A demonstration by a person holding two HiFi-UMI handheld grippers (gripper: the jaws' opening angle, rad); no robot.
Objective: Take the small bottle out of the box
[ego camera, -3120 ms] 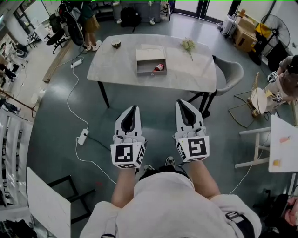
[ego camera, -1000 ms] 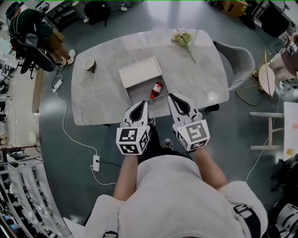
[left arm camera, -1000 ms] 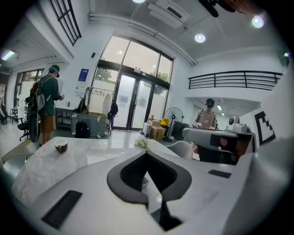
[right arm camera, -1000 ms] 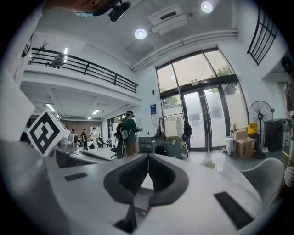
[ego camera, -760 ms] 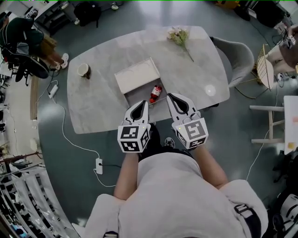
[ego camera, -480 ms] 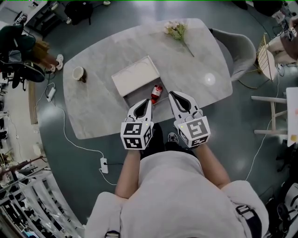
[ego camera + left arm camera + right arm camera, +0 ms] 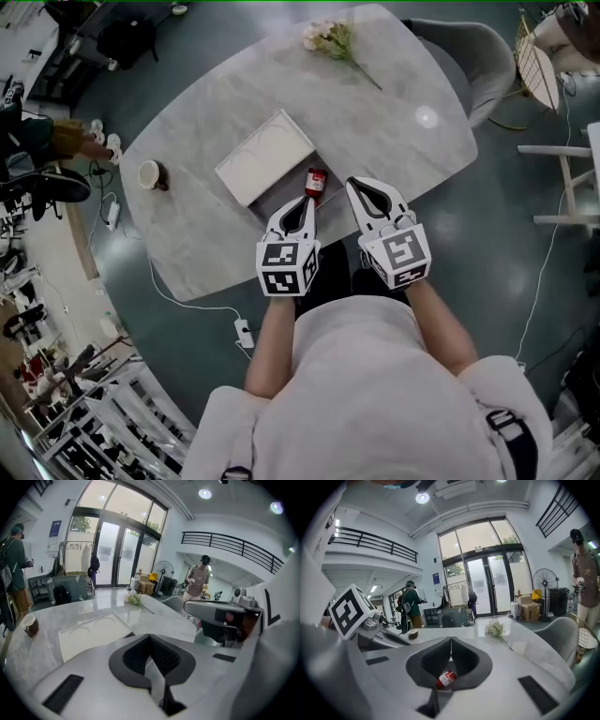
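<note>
A small red bottle (image 7: 315,181) with a white label lies on its side in the open grey box, next to the box's flat white lid (image 7: 264,161). My left gripper (image 7: 305,201) is shut and empty, hovering over the box's near part just left of the bottle. My right gripper (image 7: 362,185) is also shut and empty, a little right of the bottle. In the right gripper view the bottle (image 7: 446,679) shows below the closed jaws (image 7: 451,640). The left gripper view has the lid (image 7: 93,632) beyond its closed jaws (image 7: 150,637); the bottle is hidden there.
The marble table (image 7: 394,122) also carries a brown cup (image 7: 150,174) at the left and a sprig of flowers (image 7: 330,37) at the far end. A grey chair (image 7: 473,52) stands at the far right corner. A cable with a power strip (image 7: 244,333) lies on the floor.
Both grippers have sunk and moved forward together, from the table's near edge to just beside the bottle. Both stayed shut. The box and bottle have not moved.
</note>
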